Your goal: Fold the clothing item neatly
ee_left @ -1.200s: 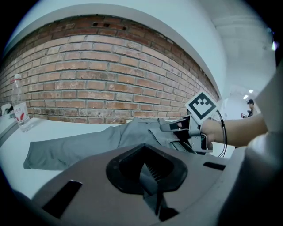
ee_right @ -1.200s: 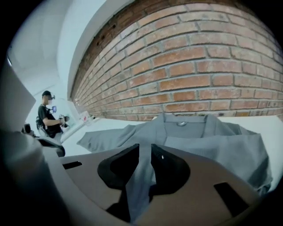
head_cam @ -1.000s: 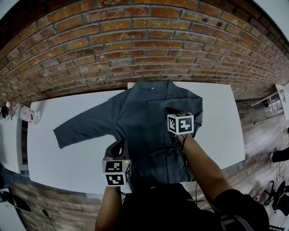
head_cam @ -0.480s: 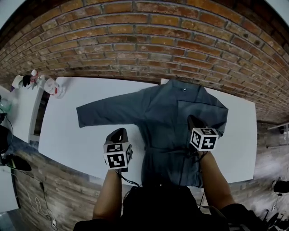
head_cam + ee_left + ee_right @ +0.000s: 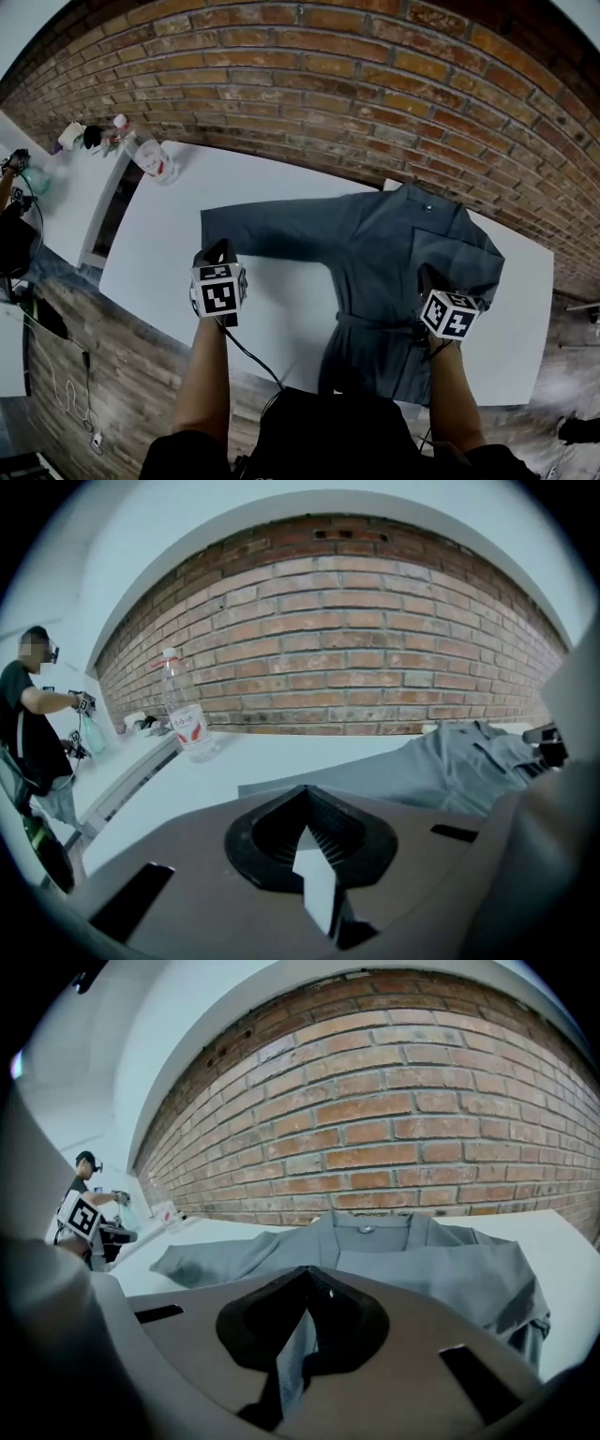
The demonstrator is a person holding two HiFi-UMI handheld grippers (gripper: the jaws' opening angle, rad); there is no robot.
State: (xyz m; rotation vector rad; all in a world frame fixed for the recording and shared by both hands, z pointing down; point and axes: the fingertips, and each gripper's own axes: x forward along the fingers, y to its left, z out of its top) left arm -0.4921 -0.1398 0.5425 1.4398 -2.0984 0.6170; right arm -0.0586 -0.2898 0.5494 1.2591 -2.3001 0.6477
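A grey-blue jacket (image 5: 394, 272) lies collar-away on the white table (image 5: 281, 309). Its right side is folded in over the body, and its left sleeve (image 5: 281, 234) stretches out flat to the left. My left gripper (image 5: 219, 249) hovers at that sleeve's cuff end, shut with nothing in it. In the left gripper view (image 5: 305, 791) only white table shows under the jaws, with the sleeve (image 5: 394, 771) ahead to the right. My right gripper (image 5: 427, 275) is shut over the jacket's middle. The right gripper view (image 5: 305, 1274) shows grey cloth below the jaws and the collar (image 5: 370, 1227) ahead. No held fold is visible.
A clear water bottle (image 5: 150, 156) stands at the table's far left corner, also in the left gripper view (image 5: 187, 719). A second white table (image 5: 56, 202) with small items adjoins on the left, with a person (image 5: 33, 724) beside it. A brick wall (image 5: 328, 103) runs behind.
My left gripper has swung left, from the jacket's hem out to the end of the stretched sleeve. The head view has panned left. My right gripper stays over the jacket, drifting slightly.
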